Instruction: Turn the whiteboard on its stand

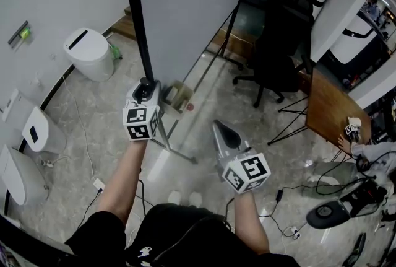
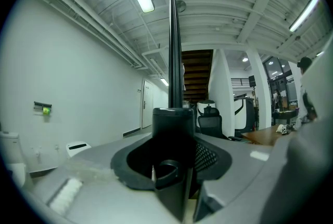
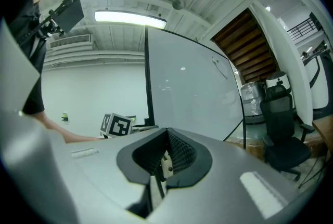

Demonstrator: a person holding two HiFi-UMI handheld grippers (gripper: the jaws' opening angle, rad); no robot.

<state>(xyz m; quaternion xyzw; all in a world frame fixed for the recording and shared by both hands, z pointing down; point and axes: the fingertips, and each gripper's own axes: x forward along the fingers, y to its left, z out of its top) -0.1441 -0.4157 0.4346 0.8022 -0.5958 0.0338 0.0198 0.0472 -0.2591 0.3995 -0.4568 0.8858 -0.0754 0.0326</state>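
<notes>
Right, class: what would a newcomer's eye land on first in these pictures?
The tall whiteboard fills the top centre, its black side rail clamped in the left gripper. The right gripper hangs free below it, jaws together, and a black office chair stands behind at right.

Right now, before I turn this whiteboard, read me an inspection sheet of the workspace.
Surface: pale marble-look floor, bare between things.
Job's things: whiteboard upright on its black stand.
Clutter: white bin-like units along the left wall.
Grippers: left gripper clamped on the whiteboard's black side frame; right gripper shut, empty, apart from the board.
Cables: white plug block with cord at left; black cords on the floor at right.
Surroundings: black office chair and wooden table beyond the board.
</notes>
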